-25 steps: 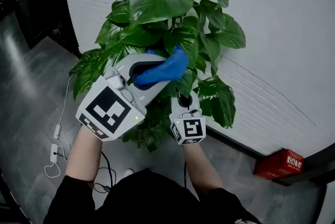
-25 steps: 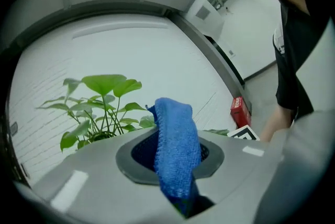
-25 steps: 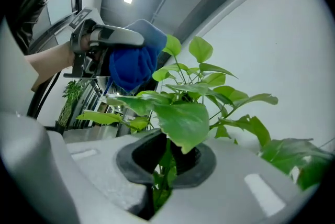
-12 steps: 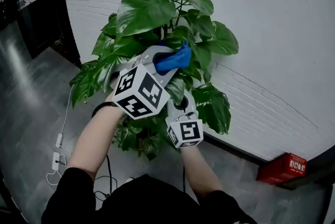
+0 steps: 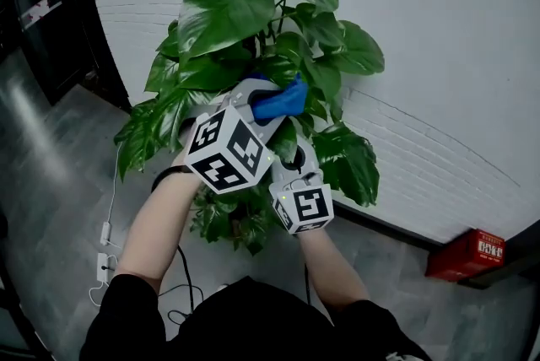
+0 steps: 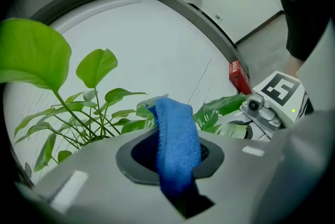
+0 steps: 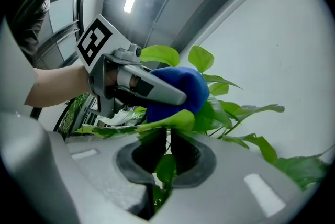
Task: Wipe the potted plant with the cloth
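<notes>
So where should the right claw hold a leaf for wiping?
Pinch the leaf at its edge, from below, as the right claw seems to now: the blade is broad and thin, so that steadies it and leaves its top face open to the cloth in the left claw.

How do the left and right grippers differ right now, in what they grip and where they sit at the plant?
The left gripper is shut on the blue cloth, while the right gripper is shut on a green leaf. In the head view, the left gripper reaches higher into the foliage and the right gripper sits lower. Both point into the potted plant.
</notes>
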A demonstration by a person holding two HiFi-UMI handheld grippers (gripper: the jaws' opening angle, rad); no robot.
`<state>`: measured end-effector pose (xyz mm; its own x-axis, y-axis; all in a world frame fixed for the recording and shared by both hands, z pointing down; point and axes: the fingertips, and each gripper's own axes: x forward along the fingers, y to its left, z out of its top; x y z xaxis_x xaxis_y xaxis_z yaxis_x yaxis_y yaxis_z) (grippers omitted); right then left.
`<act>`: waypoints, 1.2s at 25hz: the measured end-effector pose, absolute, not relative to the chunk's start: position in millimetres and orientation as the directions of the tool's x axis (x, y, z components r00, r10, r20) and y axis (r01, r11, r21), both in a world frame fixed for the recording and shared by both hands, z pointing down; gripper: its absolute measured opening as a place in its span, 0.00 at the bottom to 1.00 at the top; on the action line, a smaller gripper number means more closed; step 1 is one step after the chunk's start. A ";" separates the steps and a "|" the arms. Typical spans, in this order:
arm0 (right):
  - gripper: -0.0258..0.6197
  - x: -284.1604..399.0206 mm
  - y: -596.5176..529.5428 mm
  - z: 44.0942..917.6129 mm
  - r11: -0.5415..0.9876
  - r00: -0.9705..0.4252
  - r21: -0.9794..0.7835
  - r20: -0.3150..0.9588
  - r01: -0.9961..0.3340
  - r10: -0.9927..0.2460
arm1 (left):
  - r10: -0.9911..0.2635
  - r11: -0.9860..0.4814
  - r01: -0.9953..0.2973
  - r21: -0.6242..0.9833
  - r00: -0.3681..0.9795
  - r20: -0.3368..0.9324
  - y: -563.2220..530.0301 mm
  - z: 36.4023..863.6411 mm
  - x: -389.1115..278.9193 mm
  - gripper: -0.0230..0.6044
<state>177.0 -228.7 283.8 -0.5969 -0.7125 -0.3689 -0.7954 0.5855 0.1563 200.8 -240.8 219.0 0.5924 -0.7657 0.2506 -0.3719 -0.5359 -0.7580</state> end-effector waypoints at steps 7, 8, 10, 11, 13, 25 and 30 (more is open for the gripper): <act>0.06 176.8 -228.3 293.9 0.580 -0.601 0.175 -0.344 -0.796 -0.721 | -0.638 -0.710 -0.363 -0.603 0.694 0.333 -212.3 235.9 200.6 0.18; 0.06 176.3 -228.5 296.1 0.578 -0.601 0.178 -0.339 -0.797 -0.724 | -0.633 -0.718 -0.367 -0.591 0.698 0.336 -210.5 236.6 197.9 0.18; 0.06 175.3 -228.7 299.3 0.577 -0.602 0.182 -0.333 -0.797 -0.726 | -0.633 -0.720 -0.378 -0.582 0.702 0.327 -209.5 235.4 193.7 0.18; 0.06 174.8 -229.3 300.2 0.578 -0.603 0.183 -0.332 -0.796 -0.725 | -0.632 -0.720 -0.379 -0.581 0.704 0.324 -209.5 234.8 192.8 0.18; 0.06 175.5 -230.1 303.2 0.581 -0.607 0.184 -0.328 -0.793 -0.724 | -0.627 -0.722 -0.369 -0.586 0.707 0.328 -207.2 237.4 193.8 0.18; 0.06 186.2 -214.3 308.3 0.591 -0.616 0.183 -0.321 -0.785 -0.719 | -0.577 -0.778 -0.365 -0.510 0.736 0.353 -167.6 264.4 201.8 0.18; 0.06 199.0 -204.0 310.3 0.614 -0.639 0.187 -0.311 -0.767 -0.703 | -0.593 -0.763 -0.413 -0.497 0.754 0.283 -148.0 264.4 210.8 0.18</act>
